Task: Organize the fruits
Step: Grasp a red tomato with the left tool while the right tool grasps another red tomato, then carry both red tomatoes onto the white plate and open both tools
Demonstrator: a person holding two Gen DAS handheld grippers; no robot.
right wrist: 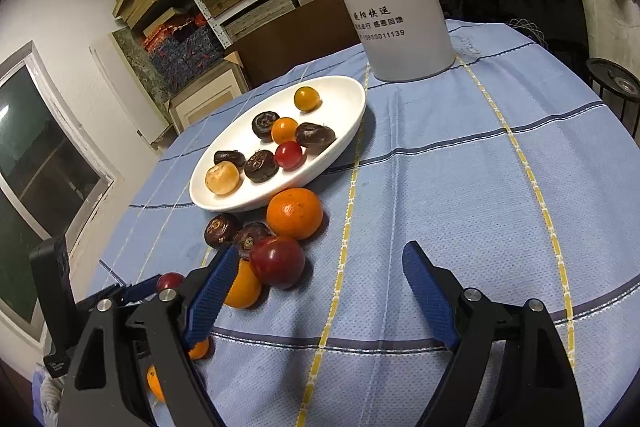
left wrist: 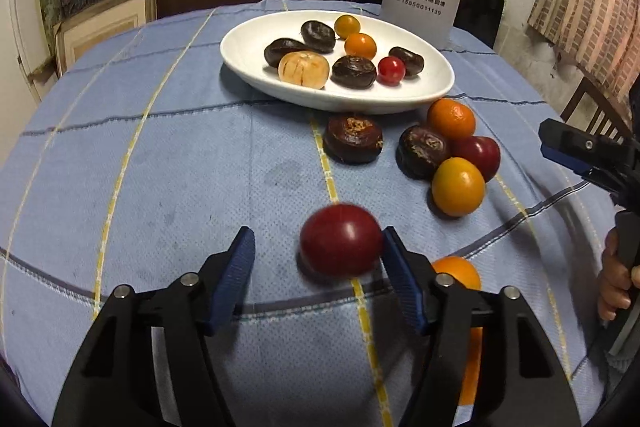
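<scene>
Straddling the round, glossy dark-red fruit [left wrist: 341, 239] on the blue checked tablecloth [left wrist: 160, 167], the left gripper [left wrist: 318, 259] stands spread, its right blue pad touching the fruit's side and the left pad well apart. Closing unevenly would likely nudge the smooth ball sideways, rolling it toward the small orange fruit [left wrist: 460, 271] just beside the jaw. The right gripper [right wrist: 316, 283] hangs spread and empty near the loose pile below the white oval dish [right wrist: 344, 131].
</scene>
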